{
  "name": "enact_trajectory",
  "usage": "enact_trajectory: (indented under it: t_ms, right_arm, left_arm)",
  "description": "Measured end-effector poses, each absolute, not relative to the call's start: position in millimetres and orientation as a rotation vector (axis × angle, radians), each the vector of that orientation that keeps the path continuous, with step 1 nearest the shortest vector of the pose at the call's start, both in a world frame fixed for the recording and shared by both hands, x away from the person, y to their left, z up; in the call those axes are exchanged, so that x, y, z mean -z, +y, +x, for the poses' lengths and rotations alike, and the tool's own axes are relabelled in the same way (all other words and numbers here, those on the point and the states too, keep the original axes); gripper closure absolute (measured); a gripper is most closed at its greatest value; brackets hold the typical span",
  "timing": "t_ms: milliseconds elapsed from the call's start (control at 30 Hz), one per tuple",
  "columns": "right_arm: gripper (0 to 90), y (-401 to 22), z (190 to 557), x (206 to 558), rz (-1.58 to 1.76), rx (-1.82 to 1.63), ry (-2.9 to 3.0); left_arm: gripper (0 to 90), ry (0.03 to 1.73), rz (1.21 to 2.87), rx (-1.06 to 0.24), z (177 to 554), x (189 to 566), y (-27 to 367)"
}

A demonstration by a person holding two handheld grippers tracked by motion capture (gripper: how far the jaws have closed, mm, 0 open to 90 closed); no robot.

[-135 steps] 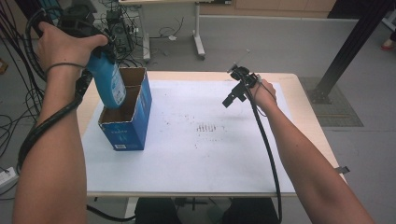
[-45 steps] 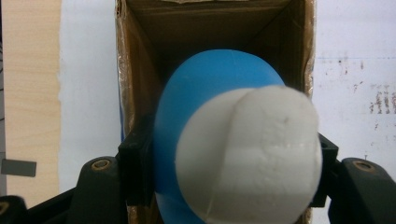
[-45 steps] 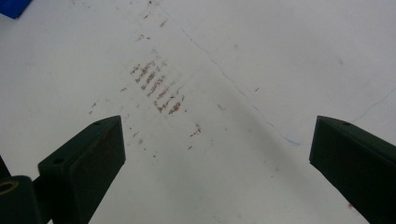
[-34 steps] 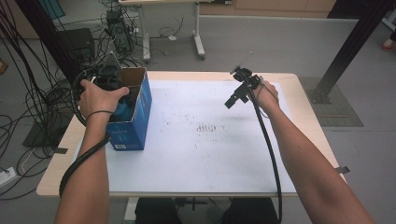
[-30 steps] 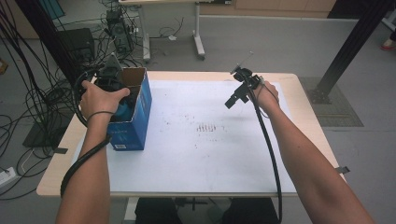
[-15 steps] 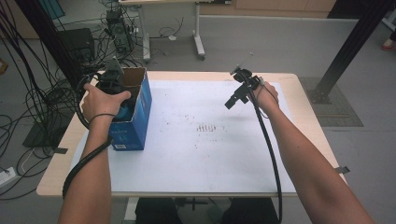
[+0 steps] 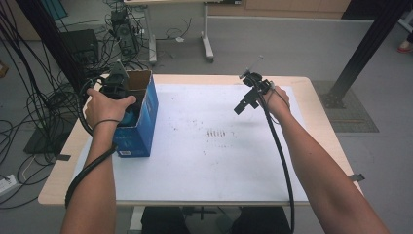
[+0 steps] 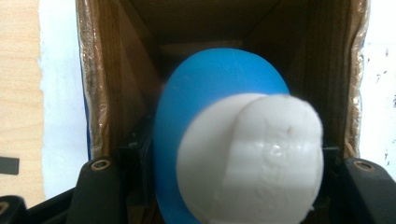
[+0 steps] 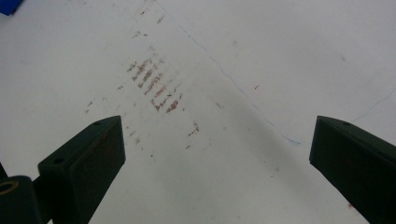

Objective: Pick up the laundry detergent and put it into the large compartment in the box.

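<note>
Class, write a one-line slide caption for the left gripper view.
Left tongs hold a blue bottle with a white cap inside an open box.

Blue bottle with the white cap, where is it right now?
The blue bottle sits down inside the open cardboard box at the table's left, between the left gripper's jaws.

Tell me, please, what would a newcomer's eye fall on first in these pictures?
Most likely the blue bottle with its white cap, held by the left gripper inside the open blue cardboard box at the table's left edge. Next comes the right gripper, jaws wide apart and holding nothing, raised over the white sheet covering the table. A patch of reddish-brown smudges marks the sheet's middle.
</note>
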State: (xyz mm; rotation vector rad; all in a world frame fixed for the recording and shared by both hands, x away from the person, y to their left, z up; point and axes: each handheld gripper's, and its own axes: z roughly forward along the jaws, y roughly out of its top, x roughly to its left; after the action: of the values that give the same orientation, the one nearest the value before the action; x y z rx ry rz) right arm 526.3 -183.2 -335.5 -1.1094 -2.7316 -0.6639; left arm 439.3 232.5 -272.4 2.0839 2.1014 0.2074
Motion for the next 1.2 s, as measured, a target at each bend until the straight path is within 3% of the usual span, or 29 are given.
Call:
enact_trajectory:
  t_ms: [1200]
  right_arm:
    - [3.2,-185.0,525.9,335.0,-1.116,0.671,-2.727]
  left_arm:
    - [37.2,2.097,2.085,-0.223,437.9,273.2,229.9]
